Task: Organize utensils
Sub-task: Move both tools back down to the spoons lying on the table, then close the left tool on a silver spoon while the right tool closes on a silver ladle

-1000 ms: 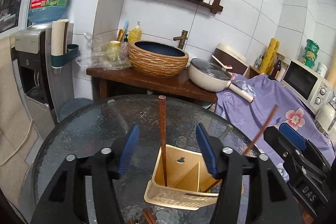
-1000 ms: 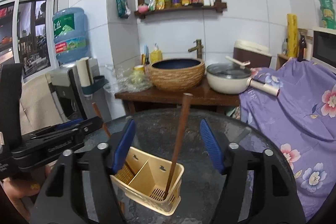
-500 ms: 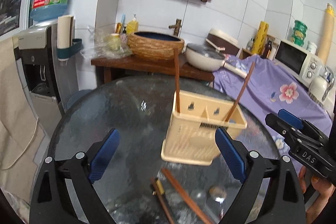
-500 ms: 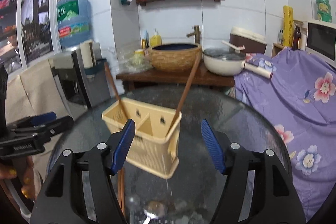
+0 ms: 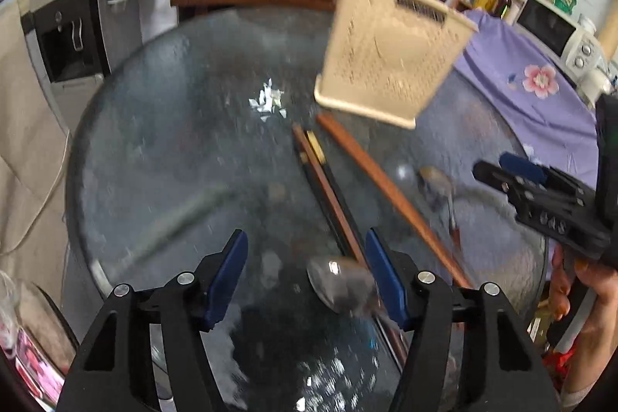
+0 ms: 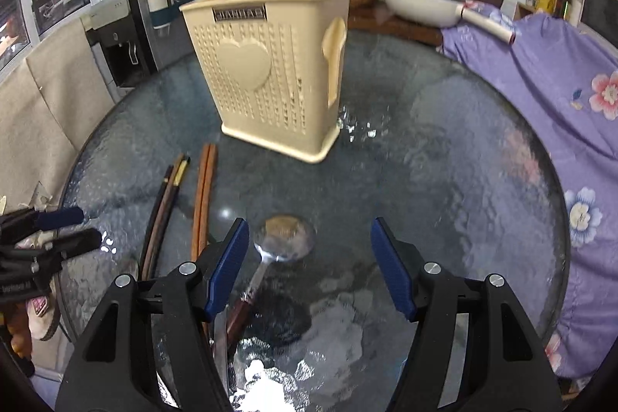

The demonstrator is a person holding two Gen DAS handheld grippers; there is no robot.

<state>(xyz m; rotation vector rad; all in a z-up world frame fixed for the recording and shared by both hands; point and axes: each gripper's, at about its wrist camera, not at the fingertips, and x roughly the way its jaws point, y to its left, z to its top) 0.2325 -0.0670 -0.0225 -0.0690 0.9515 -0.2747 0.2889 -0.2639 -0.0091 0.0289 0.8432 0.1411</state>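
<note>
While the holder (image 6: 278, 72) stands at twelve o'clock on the counter (image 6: 444, 180) (two chopsticks already in it), both grippers have dropped toward the loose utensils. Left gripper (image 5: 305, 277), fingers just narrowed, straddles a spoon (image 5: 340, 284) ungripped; right gripper (image 6: 309, 265) gapes over another spoon (image 6: 284, 238).

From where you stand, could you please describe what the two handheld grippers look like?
Both match: the left gripper and right gripper have black angular plastic bodies, silver screw heads and blue padded fingers. The right gripper's side carries white lettering, too blurred to read.
</note>
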